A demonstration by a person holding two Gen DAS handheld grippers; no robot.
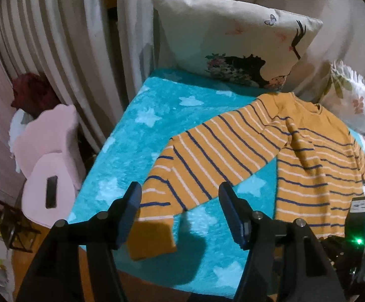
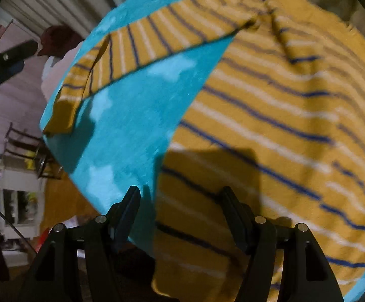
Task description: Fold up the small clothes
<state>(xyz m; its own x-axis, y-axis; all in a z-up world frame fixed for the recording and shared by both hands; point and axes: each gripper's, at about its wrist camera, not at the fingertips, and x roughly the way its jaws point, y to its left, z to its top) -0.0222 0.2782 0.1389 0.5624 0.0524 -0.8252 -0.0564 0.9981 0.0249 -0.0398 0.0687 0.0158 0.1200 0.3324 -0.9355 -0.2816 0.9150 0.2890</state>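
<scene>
A small mustard-yellow sweater [image 1: 316, 161] with blue and white stripes lies spread on a turquoise star blanket [image 1: 137, 130]. Its left sleeve [image 1: 195, 166] stretches toward the blanket's front left corner, the plain cuff [image 1: 152, 239] at the edge. My left gripper [image 1: 179, 201] is open and empty, hovering just above that sleeve end. In the right wrist view the sweater [image 2: 283, 125] fills the right side. My right gripper [image 2: 179, 201] is open and empty, just above the sweater's lower left hem. The right gripper's body [image 1: 358, 226] shows at the left view's right edge.
A printed cream pillow [image 1: 235, 40] leans at the back of the blanket, a floral pillow [image 1: 356, 98] at the right. A pink chair [image 1: 48, 166] with a dark phone [image 1: 51, 191] on it stands left of the bed. Curtains [image 1: 64, 37] hang behind. Orange floor [image 2: 56, 201] lies below.
</scene>
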